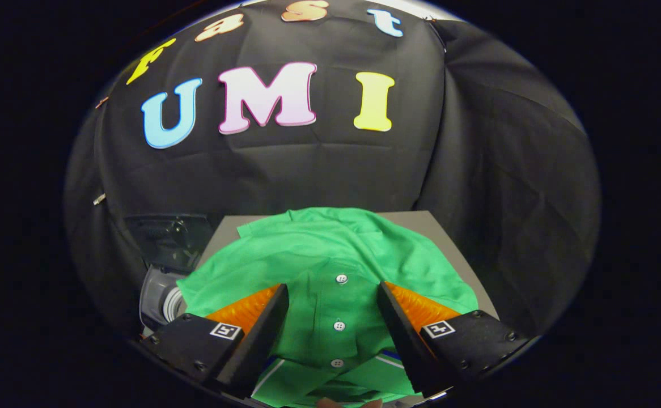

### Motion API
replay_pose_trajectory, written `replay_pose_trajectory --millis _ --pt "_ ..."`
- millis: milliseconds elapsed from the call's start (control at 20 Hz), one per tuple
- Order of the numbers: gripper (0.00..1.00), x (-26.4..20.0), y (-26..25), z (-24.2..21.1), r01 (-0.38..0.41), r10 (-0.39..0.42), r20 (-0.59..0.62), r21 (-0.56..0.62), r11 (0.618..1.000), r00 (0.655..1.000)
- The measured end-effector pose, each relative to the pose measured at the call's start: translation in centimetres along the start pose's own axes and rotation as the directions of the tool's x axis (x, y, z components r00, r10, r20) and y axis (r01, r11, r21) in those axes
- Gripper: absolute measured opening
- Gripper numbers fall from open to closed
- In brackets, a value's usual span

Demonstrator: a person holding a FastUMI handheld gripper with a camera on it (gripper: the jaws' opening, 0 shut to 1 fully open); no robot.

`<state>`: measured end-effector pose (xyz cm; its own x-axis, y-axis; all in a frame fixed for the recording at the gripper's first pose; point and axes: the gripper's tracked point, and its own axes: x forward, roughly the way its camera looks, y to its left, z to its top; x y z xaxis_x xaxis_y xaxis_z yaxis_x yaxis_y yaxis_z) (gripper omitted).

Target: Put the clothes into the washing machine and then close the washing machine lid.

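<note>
The tongs (pixel 333 317) stand spread wide above a green shirt (pixel 330 266), its button placket running up between the 2 fingers, 3 white buttons (pixel 340 325) in a line; neither finger presses the cloth, so nothing is gripped yet. The shirt lies spread flat over a grey bench (pixel 461 249), collar toward the fingers, its far hem near the bench's back edge, a striped trim (pixel 390 357) showing at the near end beside the right finger. Left of the bench and lower, beyond the left finger, sits the washing machine (pixel 163 300), its dark clear lid (pixel 166 238) raised against the booth wall.

The risk from here appears to be a thin pinch: closing on the flat placket may catch only 1 layer, or a button, and the shirt could slip free mid-carry. A garment this wide may also trail, snag the bench's left edge or drape over the machine's rim, and so keep the lid from shutting. Gathering a fold first looks the safer course.
</note>
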<state>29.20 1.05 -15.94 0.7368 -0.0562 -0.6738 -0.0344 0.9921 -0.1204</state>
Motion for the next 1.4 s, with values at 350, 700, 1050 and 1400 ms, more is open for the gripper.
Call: replay_pose_trajectory --millis 350,700,1050,1400 --pt "0.43 -0.8 0.8 0.5 -0.014 0.014 -0.012 -0.008 1.0 1.0" --pt "0.17 -1.9 1.8 2.5 -0.091 0.093 -0.012 0.121 0.989 0.996" --pt "0.17 -9.0 0.7 10.3 -0.162 0.142 0.104 0.222 0.962 0.984" --pt "0.17 -15.9 4.6 15.9 -0.208 0.172 0.213 0.157 0.966 0.962"
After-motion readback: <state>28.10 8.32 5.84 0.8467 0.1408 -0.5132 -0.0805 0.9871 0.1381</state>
